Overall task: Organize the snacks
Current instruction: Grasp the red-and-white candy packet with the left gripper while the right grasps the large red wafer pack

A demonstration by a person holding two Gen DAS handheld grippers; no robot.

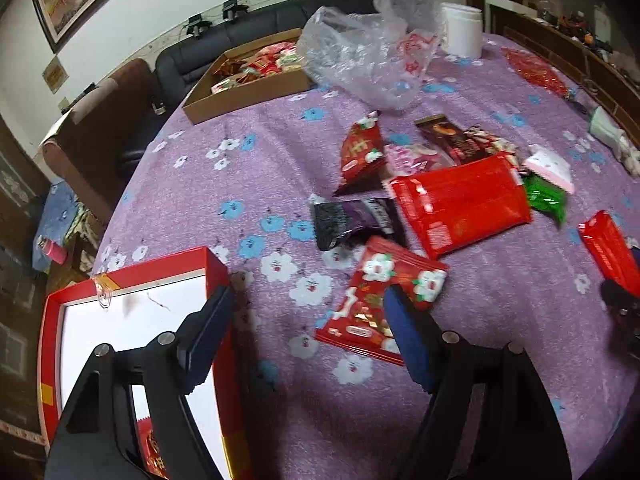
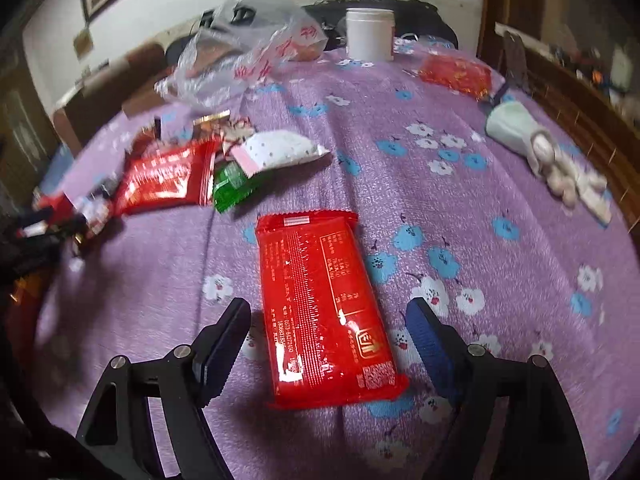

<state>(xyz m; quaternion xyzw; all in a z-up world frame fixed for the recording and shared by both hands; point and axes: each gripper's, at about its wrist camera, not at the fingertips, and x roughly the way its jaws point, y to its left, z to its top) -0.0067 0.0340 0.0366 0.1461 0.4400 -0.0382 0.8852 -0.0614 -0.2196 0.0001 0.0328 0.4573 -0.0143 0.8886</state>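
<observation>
In the right wrist view a long red snack packet lies flat on the purple flowered tablecloth. My right gripper is open, with a finger on each side of the packet and a gap at both pads. My left gripper is also open, low over the cloth and holding nothing. Its left finger overlaps the corner of a red box with a white inside. Its right finger covers part of a red flowered packet. Beyond it lies a heap of several packets, including a large red one and a black-purple one.
A cardboard tray with several snacks sits at the table's far left. Beside it are a crumpled clear plastic bag and a white jar. A pale figurine and a red mesh bag lie at the right. A dark sofa stands beyond the far edge.
</observation>
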